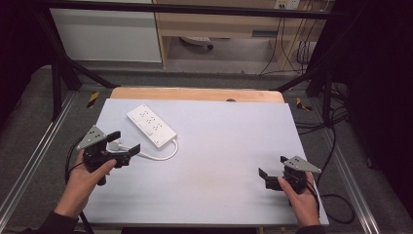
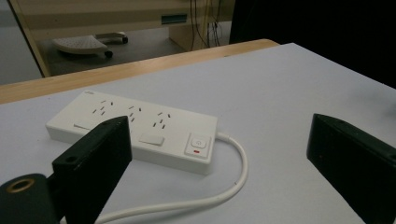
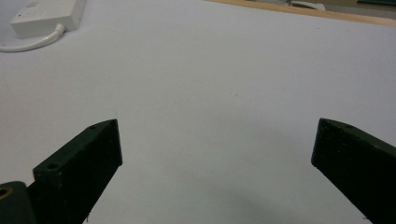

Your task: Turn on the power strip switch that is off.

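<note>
Hovering wide-jawed near the white power strip (image 1: 151,126) and its cable (image 1: 158,157), the left gripper (image 1: 125,142) has grasped nothing yet (the right gripper (image 1: 272,167), equally wide, waits well apart).

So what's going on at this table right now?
A person holds a pair of tongs in each hand over a pale grey table. The left tongs are open and aimed at a white plastic power strip and its looping white cable, close to the cable but gripping nothing. The right tongs are open too, hovering over bare tabletop well away from the strip.
</note>
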{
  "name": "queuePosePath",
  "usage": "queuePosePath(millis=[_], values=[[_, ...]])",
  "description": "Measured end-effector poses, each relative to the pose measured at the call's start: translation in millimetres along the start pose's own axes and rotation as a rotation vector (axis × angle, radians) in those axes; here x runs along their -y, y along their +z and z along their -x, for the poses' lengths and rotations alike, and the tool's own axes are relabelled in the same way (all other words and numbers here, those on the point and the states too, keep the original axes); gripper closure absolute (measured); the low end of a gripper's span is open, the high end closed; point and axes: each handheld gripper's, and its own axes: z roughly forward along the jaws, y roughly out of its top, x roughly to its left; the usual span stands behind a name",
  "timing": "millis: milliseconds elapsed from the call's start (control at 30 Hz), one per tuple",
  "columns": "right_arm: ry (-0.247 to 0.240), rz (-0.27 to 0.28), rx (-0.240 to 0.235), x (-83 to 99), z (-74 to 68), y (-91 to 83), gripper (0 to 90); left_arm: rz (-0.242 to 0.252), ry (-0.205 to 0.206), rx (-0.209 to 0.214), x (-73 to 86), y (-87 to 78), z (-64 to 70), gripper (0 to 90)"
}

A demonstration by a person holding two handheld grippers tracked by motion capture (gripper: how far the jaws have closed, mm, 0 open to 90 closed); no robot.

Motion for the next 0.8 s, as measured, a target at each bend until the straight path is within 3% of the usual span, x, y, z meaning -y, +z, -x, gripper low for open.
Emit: queuePosePath(millis=[567, 800], values=[[-0.002, -0.004, -0.003, 0.1, -0.1, 0.4, 2.3, -0.015, -0.009, -0.013, -6.9, 15.6, -6.9, 6.1], [-0.001, -0.007, 0.0, 0.4, 0.0, 0.7, 2.5, 0.005, -0.001, -0.037, -11.8, 23.7, -8.4, 7.4]])
